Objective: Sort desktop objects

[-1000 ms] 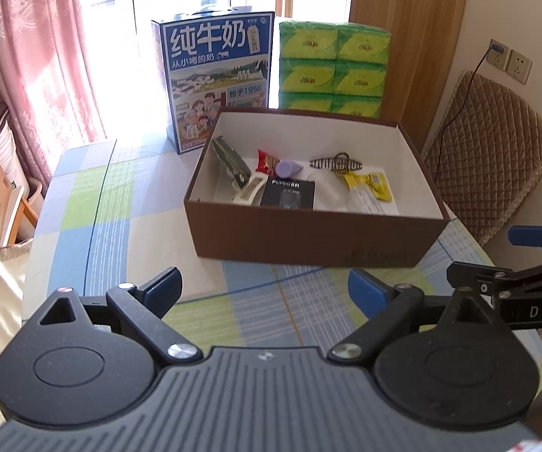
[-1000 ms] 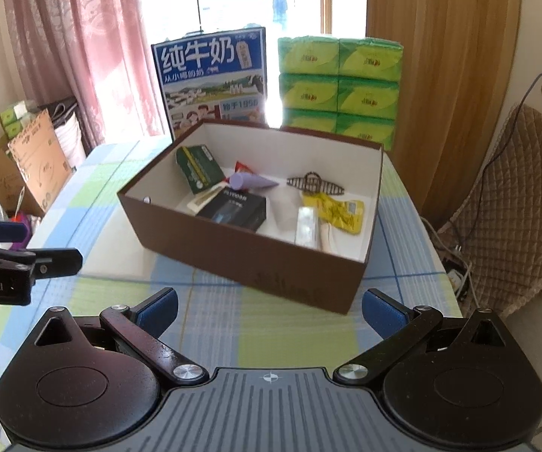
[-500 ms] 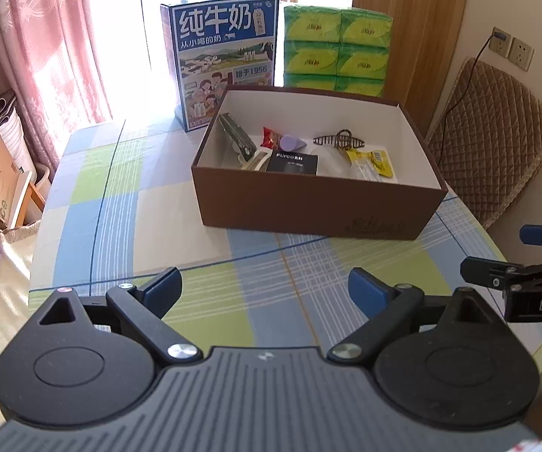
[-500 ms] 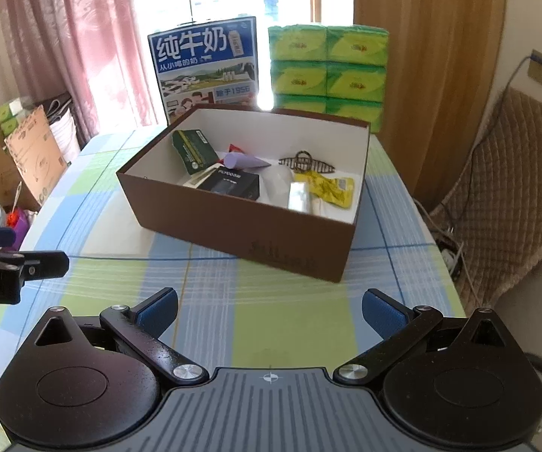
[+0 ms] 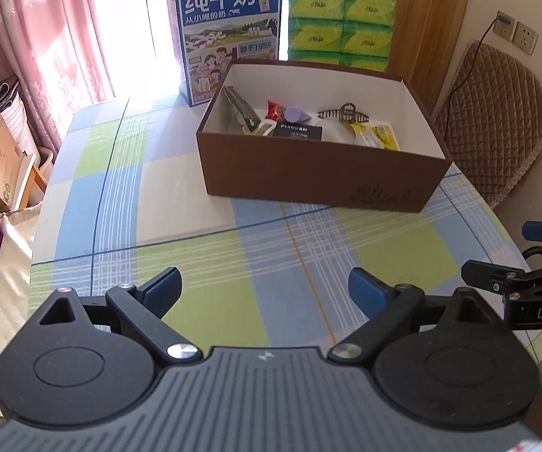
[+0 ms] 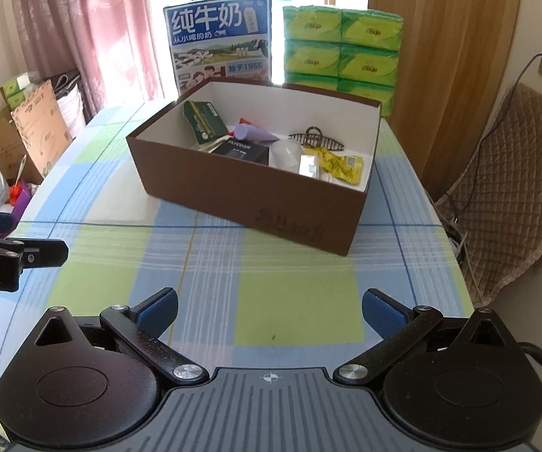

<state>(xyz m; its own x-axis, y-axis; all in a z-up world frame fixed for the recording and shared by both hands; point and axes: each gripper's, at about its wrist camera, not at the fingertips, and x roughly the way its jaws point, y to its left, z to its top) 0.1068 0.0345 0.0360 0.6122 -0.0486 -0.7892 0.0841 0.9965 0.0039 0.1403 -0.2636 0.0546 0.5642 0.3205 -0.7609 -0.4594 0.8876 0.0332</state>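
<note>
Brown cardboard forms the box [image 5: 320, 180] that sits toward the far right of the checked tabletop [image 5: 180, 248], in front of a milk carton [image 5: 229, 37] and stacked green tissue packs [image 5: 340, 24]. Everything small that shows is already inside it: a green packet [image 6: 203, 120] leaning against the left inner wall, a purple cone-shaped item [image 6: 252, 133], a black case [image 6: 241, 150], a hair claw [image 6: 316, 139] and a yellow sachet [image 6: 340, 164]. No loose item shows on the cloth around the box, so the sorting looks finished or nearly so, though the near edge of the tabletop lies hidden behind the tools. The box's long axis runs roughly left to right across the tabletop, skewed a little so its near right corner points toward the right gripper [image 6: 269, 310]. That gripper and the left gripper [image 5: 265, 290] hover near the front edge, well apart from the box, each with fingers spread wide and holding nothing.
</note>
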